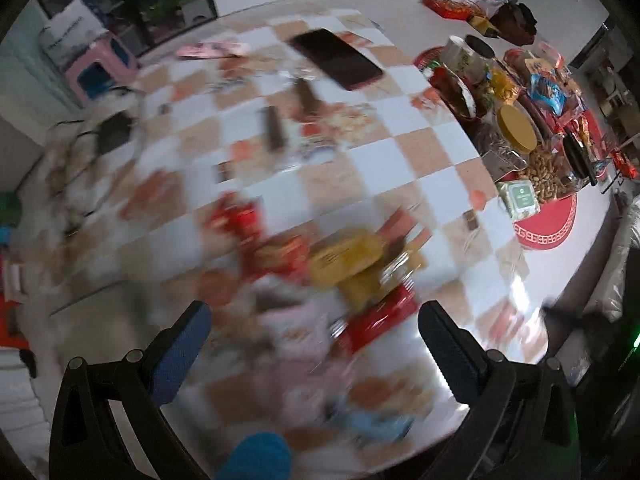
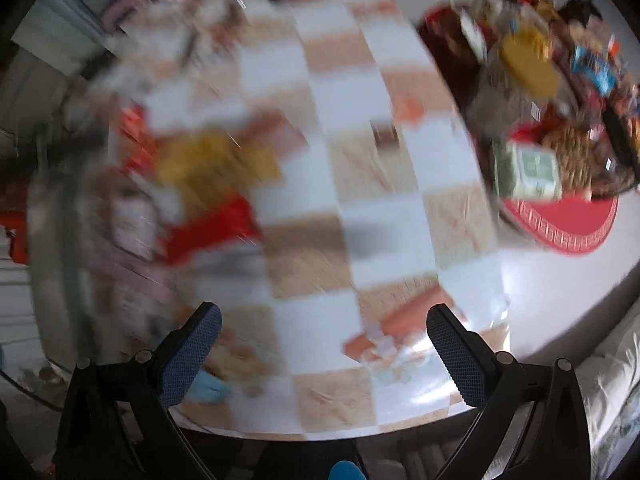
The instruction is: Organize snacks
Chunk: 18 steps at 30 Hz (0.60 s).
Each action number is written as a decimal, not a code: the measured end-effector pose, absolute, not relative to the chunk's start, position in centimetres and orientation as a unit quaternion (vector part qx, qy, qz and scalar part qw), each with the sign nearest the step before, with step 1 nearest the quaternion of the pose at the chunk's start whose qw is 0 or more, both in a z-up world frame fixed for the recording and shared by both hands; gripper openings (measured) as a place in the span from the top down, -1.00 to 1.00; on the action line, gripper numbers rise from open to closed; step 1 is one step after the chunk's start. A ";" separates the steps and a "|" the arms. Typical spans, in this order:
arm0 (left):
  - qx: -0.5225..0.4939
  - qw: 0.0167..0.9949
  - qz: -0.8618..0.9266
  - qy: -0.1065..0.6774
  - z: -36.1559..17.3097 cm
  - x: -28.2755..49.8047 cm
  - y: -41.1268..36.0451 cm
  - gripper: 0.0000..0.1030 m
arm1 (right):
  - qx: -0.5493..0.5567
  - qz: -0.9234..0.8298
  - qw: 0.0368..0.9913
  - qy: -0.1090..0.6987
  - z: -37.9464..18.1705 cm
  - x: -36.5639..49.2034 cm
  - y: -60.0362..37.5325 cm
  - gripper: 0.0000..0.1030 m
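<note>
Across the round worktop (image 1: 400,168) runs a checked cloth of white and tan squares, and nearly everything on it is smeared by motion blur. Along the far right rim sits a red tray (image 1: 548,220) crowded with food: a heap of peanuts (image 1: 548,172), a jar with a round yellow lid (image 1: 516,128), a green-and-white packet (image 1: 518,198) at the tray's near edge, and bright wrappers behind. Further back on the cloth lies a dark phone (image 1: 336,58), flat and alone.

Nearer, a loose pile of snacks (image 1: 344,264) spreads over the cloth, yellow packets in the middle, red ones around them, pale pink ones closest; single items cannot be told apart. From the left wrist view that pile lies just ahead of the left tongs (image 1: 316,328) and partly between the fingers, which are spread wide and hold nothing. From the right wrist view the same pile (image 2: 212,164) is off to the left, well ahead of the right tongs (image 2: 324,328), likewise parted and empty, over bare cloth near the worktop's edge.
</note>
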<state>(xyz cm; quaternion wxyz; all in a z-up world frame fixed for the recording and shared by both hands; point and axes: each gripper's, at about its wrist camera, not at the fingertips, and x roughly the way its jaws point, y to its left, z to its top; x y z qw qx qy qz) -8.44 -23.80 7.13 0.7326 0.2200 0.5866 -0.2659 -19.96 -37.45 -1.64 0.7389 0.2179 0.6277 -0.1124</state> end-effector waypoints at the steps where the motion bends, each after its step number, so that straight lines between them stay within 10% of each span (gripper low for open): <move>1: 0.222 0.737 -0.259 0.584 8.3 -8.4 -22.1 -1.00 | 0.213 -0.111 0.752 0.613 0.0 -19.5 -37.0 -1.00; 18: 0.189 0.794 -0.220 0.534 18.6 -8.7 -13.6 -1.00 | 0.151 -0.091 0.879 0.442 18.3 -14.2 -31.7 -1.00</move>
